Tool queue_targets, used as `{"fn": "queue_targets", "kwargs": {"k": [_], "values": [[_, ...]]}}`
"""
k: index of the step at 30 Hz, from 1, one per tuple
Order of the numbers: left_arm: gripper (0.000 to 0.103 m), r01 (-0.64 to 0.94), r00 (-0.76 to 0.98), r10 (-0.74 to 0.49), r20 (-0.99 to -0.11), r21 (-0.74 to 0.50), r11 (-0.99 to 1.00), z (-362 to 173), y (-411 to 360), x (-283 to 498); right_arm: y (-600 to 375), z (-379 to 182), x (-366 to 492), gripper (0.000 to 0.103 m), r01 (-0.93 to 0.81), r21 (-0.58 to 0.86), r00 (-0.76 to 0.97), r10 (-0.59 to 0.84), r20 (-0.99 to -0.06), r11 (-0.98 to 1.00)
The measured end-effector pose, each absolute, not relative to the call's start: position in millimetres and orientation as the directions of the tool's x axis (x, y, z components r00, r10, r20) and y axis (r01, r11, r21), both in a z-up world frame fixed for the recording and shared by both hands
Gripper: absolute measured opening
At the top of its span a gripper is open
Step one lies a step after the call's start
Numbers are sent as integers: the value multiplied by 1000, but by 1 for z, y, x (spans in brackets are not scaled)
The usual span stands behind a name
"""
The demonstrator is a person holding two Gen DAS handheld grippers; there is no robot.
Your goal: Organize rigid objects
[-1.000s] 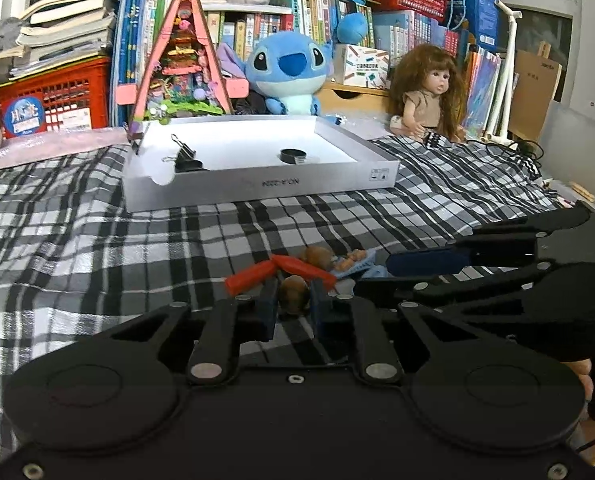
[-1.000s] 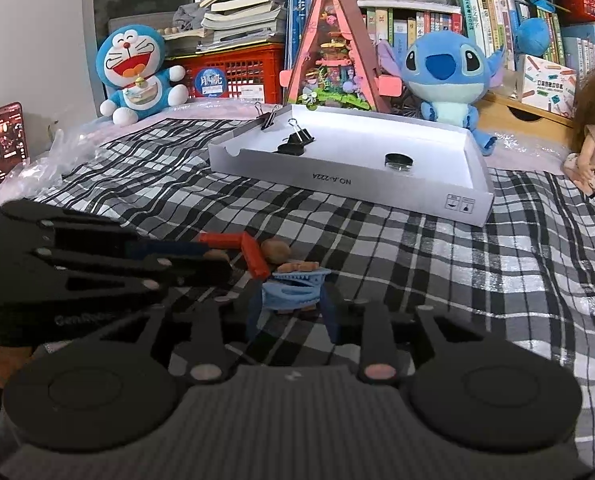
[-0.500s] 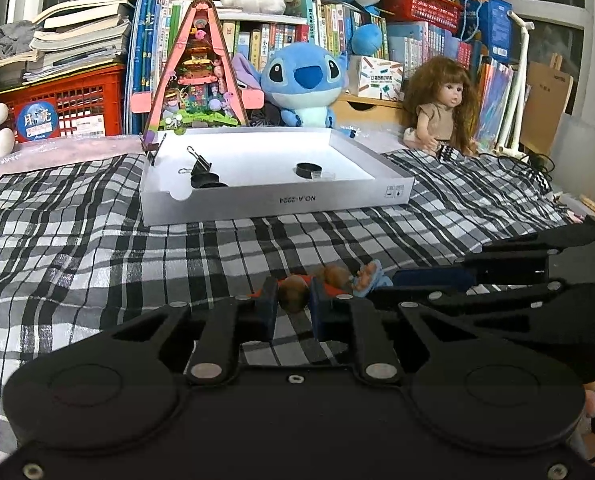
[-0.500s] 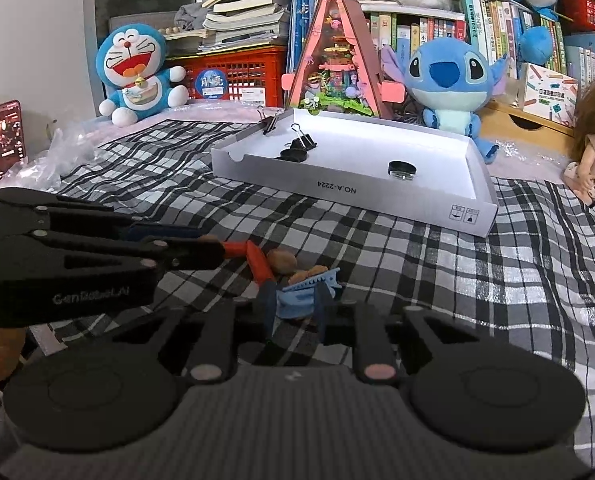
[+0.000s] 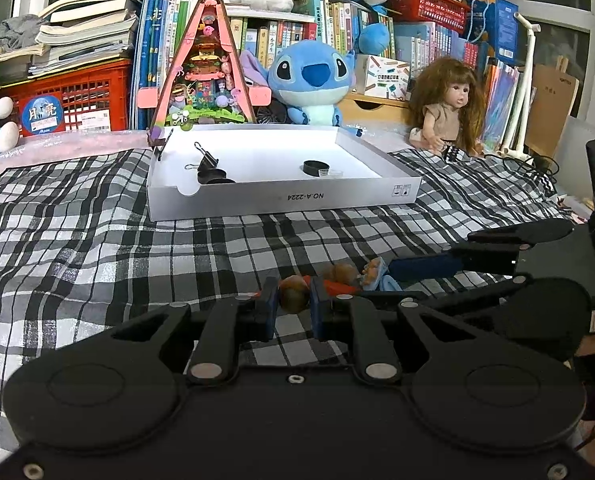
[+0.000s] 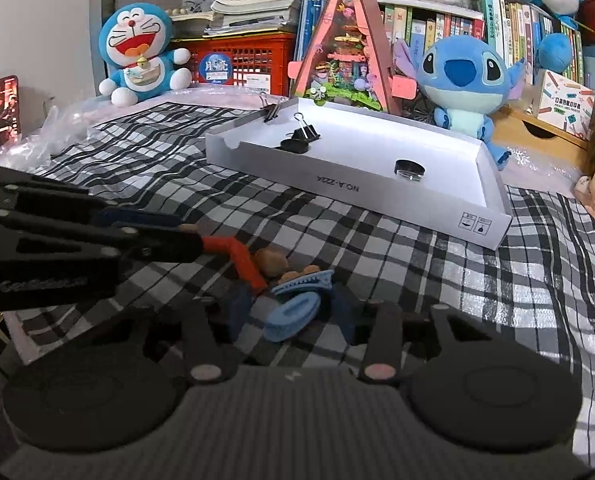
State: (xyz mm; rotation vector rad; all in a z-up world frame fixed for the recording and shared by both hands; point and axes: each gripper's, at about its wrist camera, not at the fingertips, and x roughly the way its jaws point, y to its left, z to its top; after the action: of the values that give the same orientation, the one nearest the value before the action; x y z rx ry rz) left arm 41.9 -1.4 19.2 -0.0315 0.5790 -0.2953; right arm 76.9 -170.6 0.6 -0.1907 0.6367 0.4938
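Observation:
On the plaid cloth lie a red-handled nutcracker with brown wooden balls (image 6: 239,258) and a blue hair claw clip (image 6: 297,304). My left gripper (image 5: 293,300) is shut on a brown ball of the nutcracker (image 5: 293,299). My right gripper (image 6: 293,308) is shut on the blue clip, which also shows in the left wrist view (image 5: 381,278). The two grippers stand side by side. A white tray (image 5: 281,198) farther back holds binder clips (image 5: 205,160) and a black ring (image 5: 315,167).
Behind the tray (image 6: 377,196) stand a triangular toy house (image 5: 205,72), a Stitch plush (image 5: 309,80), a doll (image 5: 449,108) and a Doraemon plush (image 6: 141,56). Books and red crates (image 5: 77,100) fill the back. A phone (image 6: 1,112) leans at the left.
Both grippers have lifted and pulled back a little with their objects. The red handles have dropped mostly out of sight behind my left fingers.

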Motion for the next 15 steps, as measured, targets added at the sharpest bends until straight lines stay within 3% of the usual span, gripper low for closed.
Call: {"fn": "queue_targets", "kwargs": {"k": [10,15], "values": [[15,263,792,-280,-542,-111,958,17,0,41,-179,5,67,61,-585,-46,643,429,-635,810],[15,259,791,-279,-545,-115,959,16,3,41,-188,7,66,62,-531,-95,675,352,-648,842]]}}
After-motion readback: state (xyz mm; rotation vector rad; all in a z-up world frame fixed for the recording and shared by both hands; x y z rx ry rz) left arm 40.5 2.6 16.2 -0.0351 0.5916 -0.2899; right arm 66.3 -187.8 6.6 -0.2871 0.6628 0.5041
